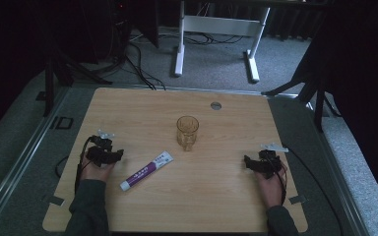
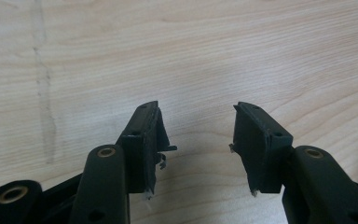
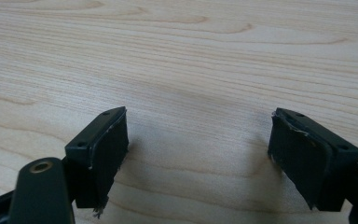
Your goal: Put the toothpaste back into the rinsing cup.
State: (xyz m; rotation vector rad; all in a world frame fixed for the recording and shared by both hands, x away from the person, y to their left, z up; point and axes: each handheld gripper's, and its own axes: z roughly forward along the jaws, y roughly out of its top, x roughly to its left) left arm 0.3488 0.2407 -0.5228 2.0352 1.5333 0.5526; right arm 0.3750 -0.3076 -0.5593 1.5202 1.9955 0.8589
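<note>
Seen from the high view: a light wooden table with rounded corners, bearing 2 loose things. Near the middle, a clear amber glass mug, upright, handle turned toward the person's side. Nearer the person and to the left of the mug, well apart from it, a white toothpaste tube with a purple band, lying flat and slanted, cap end toward the near left, crimped end toward the mug. Near the far edge, a small round grey insert set in the tabletop.

On the left side of the table, the left gripper, held in the person's left hand, sleeve entering from the bottom edge. Just left of the tube, not touching it. In the left gripper view, jaws standing apart over bare wood grain, nothing between them; black pads worn, with frayed bits at the tips. A faint pale streak down the wood at the left of that view.

On the right side, the right gripper, held in the right hand, well apart from mug and tube alike. In the right gripper view, jaws spread wide, wider than the left pair, again with bare tabletop between and nothing held. Black cables trailing from both grippers toward the table's near edge.

Beyond the table, grey carpet, the white legs of a desk, dark stands and loose cables on the floor.
</note>
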